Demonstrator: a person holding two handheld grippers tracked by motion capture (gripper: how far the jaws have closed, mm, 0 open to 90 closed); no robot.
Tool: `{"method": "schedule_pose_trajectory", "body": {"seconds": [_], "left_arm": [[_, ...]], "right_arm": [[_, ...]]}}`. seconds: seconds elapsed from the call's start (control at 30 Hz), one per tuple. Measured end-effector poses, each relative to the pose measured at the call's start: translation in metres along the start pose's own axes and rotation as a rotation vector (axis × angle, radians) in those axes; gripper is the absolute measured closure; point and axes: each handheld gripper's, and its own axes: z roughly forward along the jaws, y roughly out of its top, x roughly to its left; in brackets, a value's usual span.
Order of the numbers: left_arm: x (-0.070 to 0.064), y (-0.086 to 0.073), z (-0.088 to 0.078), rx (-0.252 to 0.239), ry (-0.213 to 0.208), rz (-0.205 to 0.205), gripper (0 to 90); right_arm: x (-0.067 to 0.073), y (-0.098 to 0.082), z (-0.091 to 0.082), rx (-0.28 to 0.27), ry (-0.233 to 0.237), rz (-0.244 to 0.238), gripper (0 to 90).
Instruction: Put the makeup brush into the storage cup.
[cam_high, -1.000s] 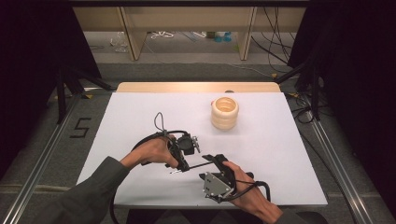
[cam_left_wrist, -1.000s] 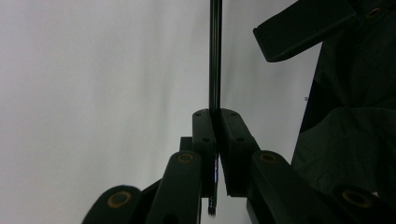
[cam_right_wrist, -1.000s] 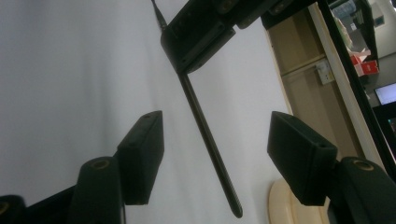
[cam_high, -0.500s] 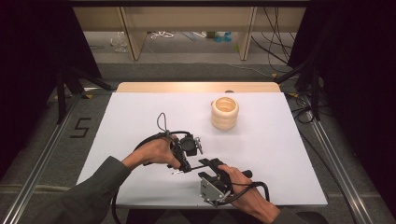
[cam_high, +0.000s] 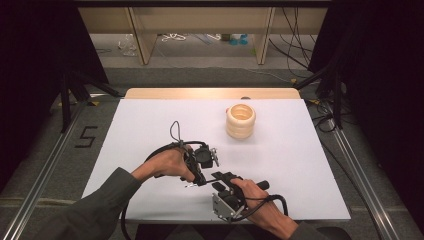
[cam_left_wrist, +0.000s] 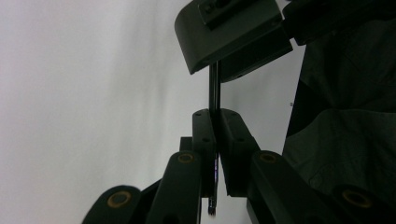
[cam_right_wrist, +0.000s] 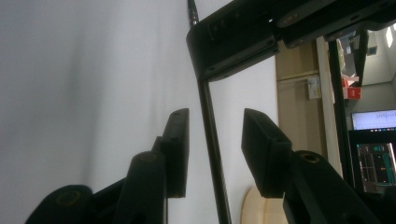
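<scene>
Clamping a thin black rod (cam_left_wrist: 214, 88), the left claw (cam_left_wrist: 215, 140) holds it at frame centre; the right claw (cam_right_wrist: 212, 154), jaws closing yet apart, straddles it.

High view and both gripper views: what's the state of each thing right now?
Left gripper: shut on the thin black rod.
Right gripper: jaws have just been closing, pads not yet touching the rod between them.
Thin black rod: held level above the white table, spanning both grippers.
Stack of wooden rings: upright on the table, untouched.
</scene>
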Motion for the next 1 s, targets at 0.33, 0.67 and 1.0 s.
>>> {"method": "schedule_pose_trajectory", "body": {"seconds": [0.33, 0.67, 1.0], "left_arm": [[-0.0019, 0.0018, -0.0014, -0.003, -0.009, 0.002, 84.8], [-0.0034, 0.0033, -0.0011, -0.007, -0.013, -0.004, 84.8], [-0.0053, 0.0054, -0.0014, -0.004, -0.021, -0.001, 84.8]], "right_arm": [[0.0037, 0.0038, -0.0003, 0.027, -0.009, -0.014, 68.8], [0.0046, 0.0054, 0.0028, 0.000, -0.004, -0.027, 74.0], [0.0053, 0.0060, 0.0048, -0.016, 0.014, -0.024, 78.7]]}}
